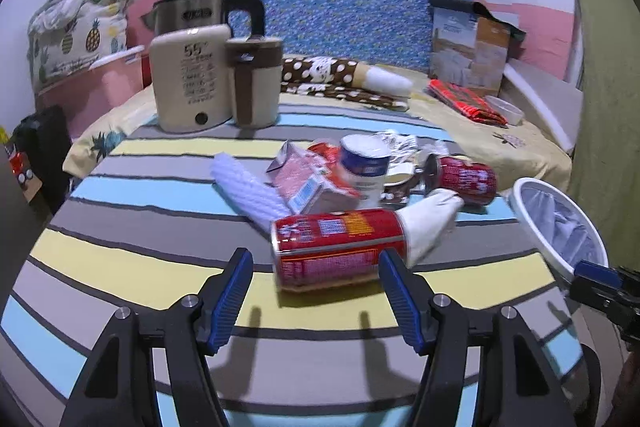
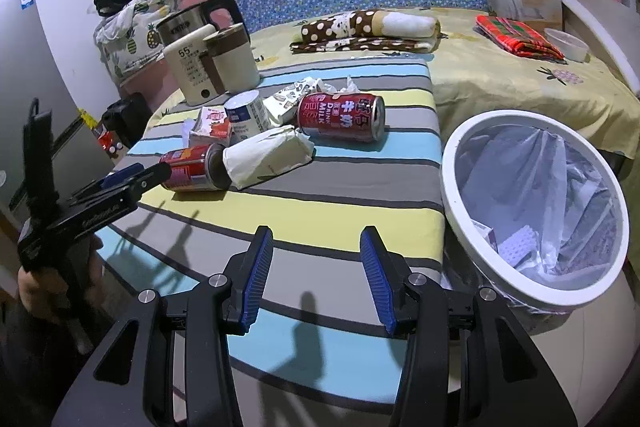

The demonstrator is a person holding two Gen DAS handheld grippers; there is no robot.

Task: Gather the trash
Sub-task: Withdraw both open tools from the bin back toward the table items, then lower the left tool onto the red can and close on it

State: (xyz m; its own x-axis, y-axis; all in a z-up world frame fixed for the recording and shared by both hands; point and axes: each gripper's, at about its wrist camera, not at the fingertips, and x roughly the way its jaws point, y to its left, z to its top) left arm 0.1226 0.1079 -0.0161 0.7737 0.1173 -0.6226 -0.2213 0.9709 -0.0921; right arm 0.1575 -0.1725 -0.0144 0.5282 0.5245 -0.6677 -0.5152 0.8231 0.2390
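Note:
A red can (image 1: 336, 247) lies on its side on the striped cloth, just ahead of my open left gripper (image 1: 316, 263) and between its fingertips' line. It shows in the right wrist view (image 2: 192, 167) too, with the left gripper (image 2: 136, 179) beside it. A white crumpled paper bag (image 1: 430, 219) (image 2: 268, 155) touches the can's end. Behind lie a second red can (image 1: 466, 179) (image 2: 342, 117), a white-and-blue cup (image 1: 364, 167) (image 2: 248, 115), a pink carton (image 1: 308, 183) (image 2: 214, 123) and wrappers (image 2: 292, 99). My right gripper (image 2: 316, 255) is open and empty, left of the white lined bin (image 2: 536, 203) (image 1: 560, 227).
A kettle (image 1: 208, 15) and beige jugs (image 1: 192, 79) stand at the back left. A polka-dot rolled cloth (image 1: 344, 79), a red plaid cloth (image 1: 464, 99), a cardboard box (image 1: 468, 47) and a small white tub (image 2: 568, 45) sit on the yellow sheet behind.

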